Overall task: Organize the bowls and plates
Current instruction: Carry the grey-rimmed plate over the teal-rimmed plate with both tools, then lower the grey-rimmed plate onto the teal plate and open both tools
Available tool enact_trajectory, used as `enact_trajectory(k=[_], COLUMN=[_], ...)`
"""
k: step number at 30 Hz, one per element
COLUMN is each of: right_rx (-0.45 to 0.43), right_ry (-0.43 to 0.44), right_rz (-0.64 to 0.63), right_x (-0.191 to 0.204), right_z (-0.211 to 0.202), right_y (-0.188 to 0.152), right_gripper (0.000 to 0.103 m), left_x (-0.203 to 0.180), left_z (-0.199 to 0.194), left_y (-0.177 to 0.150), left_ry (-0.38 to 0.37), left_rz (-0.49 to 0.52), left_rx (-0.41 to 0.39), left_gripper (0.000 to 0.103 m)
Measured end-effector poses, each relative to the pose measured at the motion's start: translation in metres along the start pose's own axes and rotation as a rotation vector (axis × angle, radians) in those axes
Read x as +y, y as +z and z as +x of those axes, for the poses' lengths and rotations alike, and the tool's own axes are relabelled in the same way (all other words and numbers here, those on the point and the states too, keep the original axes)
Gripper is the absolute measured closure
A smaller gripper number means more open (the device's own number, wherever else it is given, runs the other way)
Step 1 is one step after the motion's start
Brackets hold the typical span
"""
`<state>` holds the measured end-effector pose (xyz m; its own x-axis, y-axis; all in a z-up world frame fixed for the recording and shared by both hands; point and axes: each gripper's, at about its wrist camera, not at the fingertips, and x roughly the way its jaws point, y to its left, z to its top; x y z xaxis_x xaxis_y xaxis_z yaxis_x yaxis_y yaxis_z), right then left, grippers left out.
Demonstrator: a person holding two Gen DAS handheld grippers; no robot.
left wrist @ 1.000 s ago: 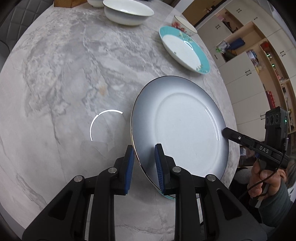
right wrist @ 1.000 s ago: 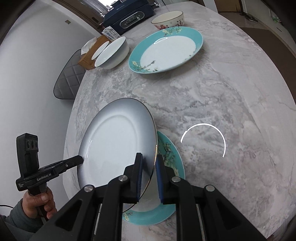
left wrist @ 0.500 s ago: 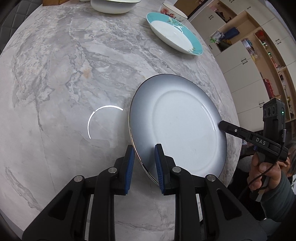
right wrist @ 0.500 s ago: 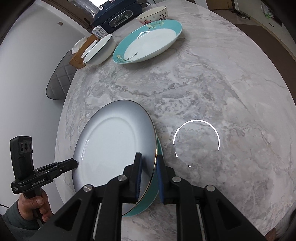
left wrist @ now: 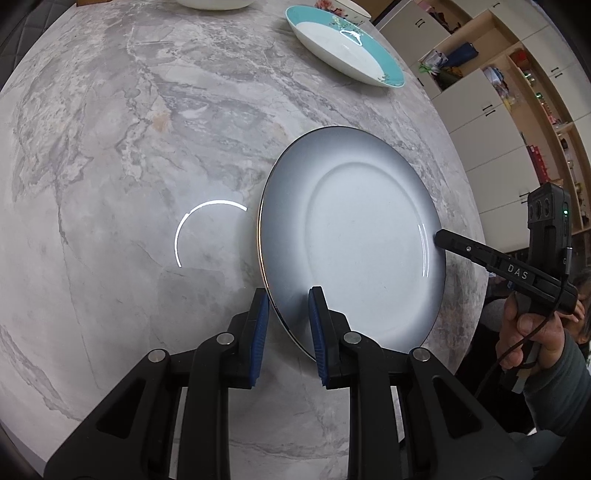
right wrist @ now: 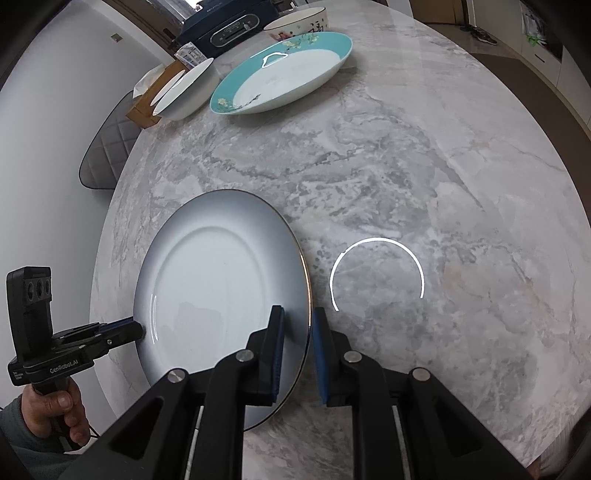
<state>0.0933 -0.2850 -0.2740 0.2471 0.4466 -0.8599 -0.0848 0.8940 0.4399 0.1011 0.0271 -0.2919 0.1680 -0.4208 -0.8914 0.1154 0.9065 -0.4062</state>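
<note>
- Grey plate (left wrist: 354, 243): held low over the marble counter (left wrist: 147, 129) near its edge, tilted; lower it level so the rim lands flat.
- Left gripper (left wrist: 286, 332): fingers narrow, clamped on the plate's rim.
- Right gripper (right wrist: 297, 343): fingers narrow, clamped on the opposite rim; release both together.
- Turquoise plate (right wrist: 280, 77), white bowl (right wrist: 184, 92), patterned bowl (right wrist: 295, 24): well apart, no obstruction.
- Blue appliance (right wrist: 229, 22), cardboard box (right wrist: 147, 99): far edge.
</note>
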Motion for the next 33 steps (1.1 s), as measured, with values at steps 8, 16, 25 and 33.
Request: enact_trajectory(k=[8, 16, 25, 33], right_rx=[-0.008, -0.077, -0.213, -0.268], right_ry=[-0.004, 0.017, 0.102, 0.182], right_rz=[-0.011, 0.042, 0.020, 0.025], right_x=[0.003, -0.001, 0.016, 0.004], right_z=[0.000, -0.029, -0.067, -0.066], right_y=[0.002, 0.016, 0.064, 0.123], right_gripper=[0.083, 0.029, 0.000, 0.000], left_x=[0.005, 0.022, 0.055, 0.031], left_z=[0.003, -0.032, -0.083, -0.097], left_y=[0.000, -0.001, 0.034, 0.110], left_ry=[-0.015, -0.034, -0.015, -0.036], left_rz=[-0.025, -0.105, -0.208, -0.176], left_rx=[0.006, -0.063, -0.218, -0.350], left_gripper=[0.080, 0.027, 0.000, 0.000])
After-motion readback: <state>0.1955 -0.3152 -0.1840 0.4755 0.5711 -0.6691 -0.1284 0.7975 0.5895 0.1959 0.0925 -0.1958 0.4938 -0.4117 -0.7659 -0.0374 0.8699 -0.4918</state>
